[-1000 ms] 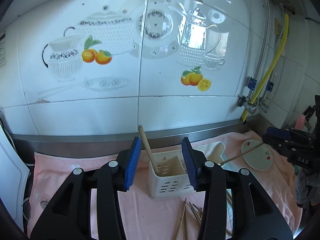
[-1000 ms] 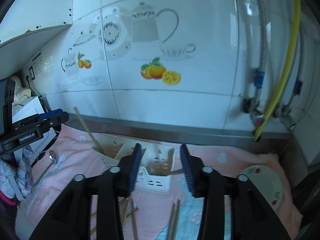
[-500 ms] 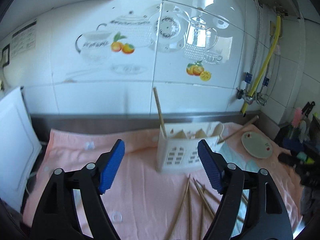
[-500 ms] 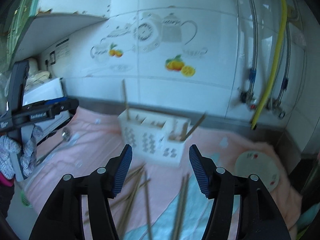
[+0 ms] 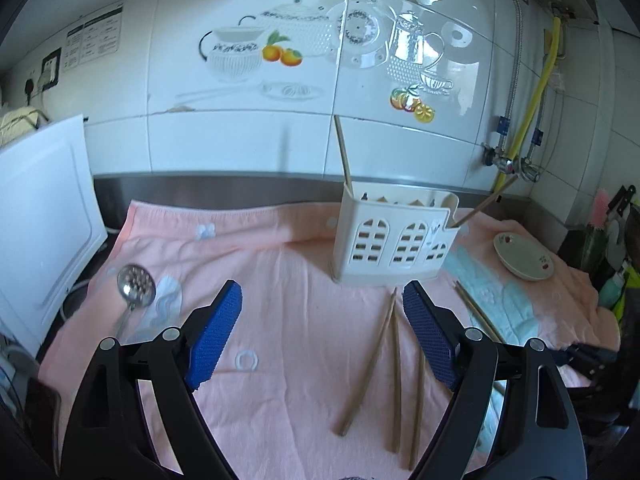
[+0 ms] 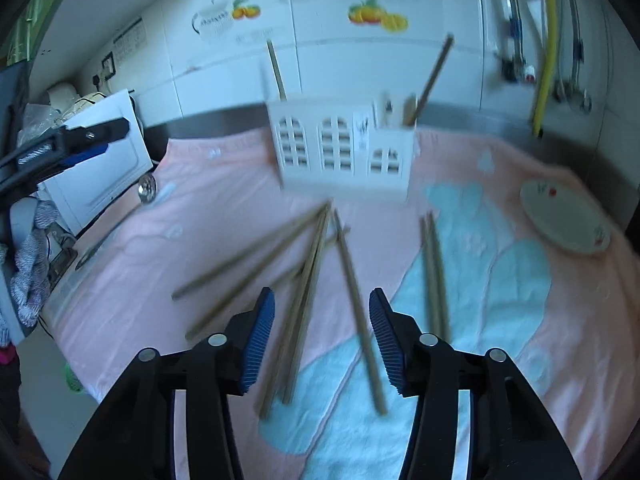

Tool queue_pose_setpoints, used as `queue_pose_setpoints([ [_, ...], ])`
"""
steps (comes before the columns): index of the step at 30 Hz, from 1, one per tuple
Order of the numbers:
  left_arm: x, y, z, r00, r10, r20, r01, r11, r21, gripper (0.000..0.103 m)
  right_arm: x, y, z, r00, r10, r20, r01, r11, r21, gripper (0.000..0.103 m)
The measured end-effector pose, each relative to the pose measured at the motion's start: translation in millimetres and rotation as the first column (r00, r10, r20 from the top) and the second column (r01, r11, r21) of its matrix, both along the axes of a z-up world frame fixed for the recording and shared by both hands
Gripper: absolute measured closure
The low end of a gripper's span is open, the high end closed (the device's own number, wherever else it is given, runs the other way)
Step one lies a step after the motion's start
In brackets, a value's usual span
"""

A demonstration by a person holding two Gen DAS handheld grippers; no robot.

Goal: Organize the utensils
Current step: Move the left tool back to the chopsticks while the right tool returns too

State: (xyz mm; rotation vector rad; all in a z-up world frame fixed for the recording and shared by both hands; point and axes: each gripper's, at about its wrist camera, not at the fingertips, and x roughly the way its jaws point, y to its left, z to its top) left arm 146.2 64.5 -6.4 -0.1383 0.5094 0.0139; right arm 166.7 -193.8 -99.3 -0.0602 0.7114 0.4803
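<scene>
Chopsticks, thin brown wooden ones (image 6: 304, 280), lie loose on the pink towel (image 6: 200, 220), long axes running roughly away toward the white slotted plastic holder (image 6: 340, 152). Right gripper (image 6: 322, 336) nearer, hovering right over them, jaws just narrowing, gripping nothing. Left gripper (image 5: 322, 336) just opened wide, empty, sticks at its right pad

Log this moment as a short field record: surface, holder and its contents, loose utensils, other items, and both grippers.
surface: pink towel with light blue patches
holder: white utensil caddy standing upright near the wall
in holder: two chopsticks, one at its left end, one leaning right
loose utensils: chopsticks scattered flat in front of the holder; slotted spoon at left
other: small plate at right
left gripper: open, empty
right gripper: open above the chopsticks, jaws just closing a little, holding nothing
</scene>
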Motion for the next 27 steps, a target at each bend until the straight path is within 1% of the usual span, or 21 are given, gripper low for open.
queue_pose_setpoints([
  [6,-14,4,-14,1.000,0.009,-0.022,-0.010,1.000,-0.016,0.021,2,9,-33,0.997,0.002,-0.081,0.000,1.000,0.014,0.068],
  [11,-20,6,-23,0.999,0.022,-0.039,-0.023,1.000,-0.012,0.021,10,15,-47,0.993,-0.003,-0.116,0.006,1.000,0.021,0.079],
  [16,-24,10,-30,0.998,0.034,-0.055,-0.036,0.999,-0.027,0.021,14,20,-54,0.990,-0.006,-0.140,0.009,1.000,0.026,0.082],
  [22,-27,13,-38,0.997,0.041,-0.072,-0.044,0.998,-0.042,0.021,17,22,-60,0.988,-0.015,-0.156,0.017,1.000,0.011,0.089],
  [27,-28,14,-43,0.995,0.045,-0.088,-0.049,0.998,-0.048,0.021,18,24,-64,0.986,-0.018,-0.163,0.020,1.000,0.007,0.090],
])
